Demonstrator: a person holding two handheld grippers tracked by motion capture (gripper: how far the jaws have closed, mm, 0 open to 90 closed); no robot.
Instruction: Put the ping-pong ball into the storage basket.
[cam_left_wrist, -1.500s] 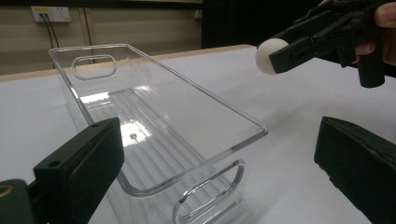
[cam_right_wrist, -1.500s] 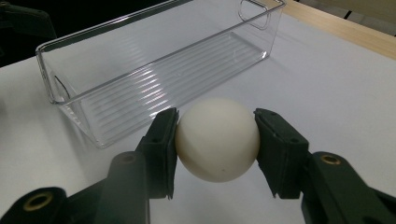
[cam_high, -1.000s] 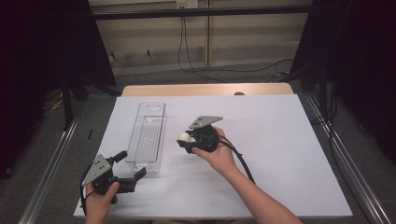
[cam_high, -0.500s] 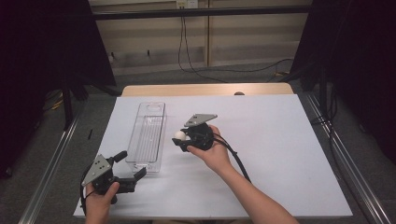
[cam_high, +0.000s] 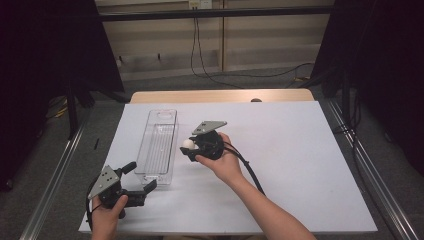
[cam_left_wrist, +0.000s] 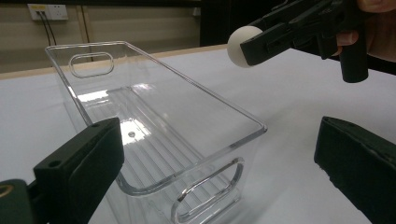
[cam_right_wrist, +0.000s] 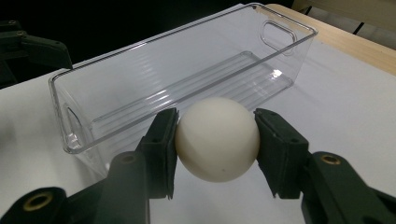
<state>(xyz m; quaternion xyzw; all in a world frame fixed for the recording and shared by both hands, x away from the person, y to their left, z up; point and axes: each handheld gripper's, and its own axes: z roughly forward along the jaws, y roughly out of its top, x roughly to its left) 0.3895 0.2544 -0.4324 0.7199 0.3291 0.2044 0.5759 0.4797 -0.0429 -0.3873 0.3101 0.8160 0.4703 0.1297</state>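
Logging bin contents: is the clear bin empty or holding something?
Empty: the clear bin shows only its bare ribbed floor, and the white ball is outside it, clamped in the right gripper.

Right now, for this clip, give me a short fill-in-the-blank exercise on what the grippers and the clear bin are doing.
1. The right gripper is shut on a white ____.
2. The clear plastic bin holds ____.
3. The left gripper has its jaws ____, near one end of the bin.
4. The bin stands on a ____ table.

Missing words: ball; nothing; open; white
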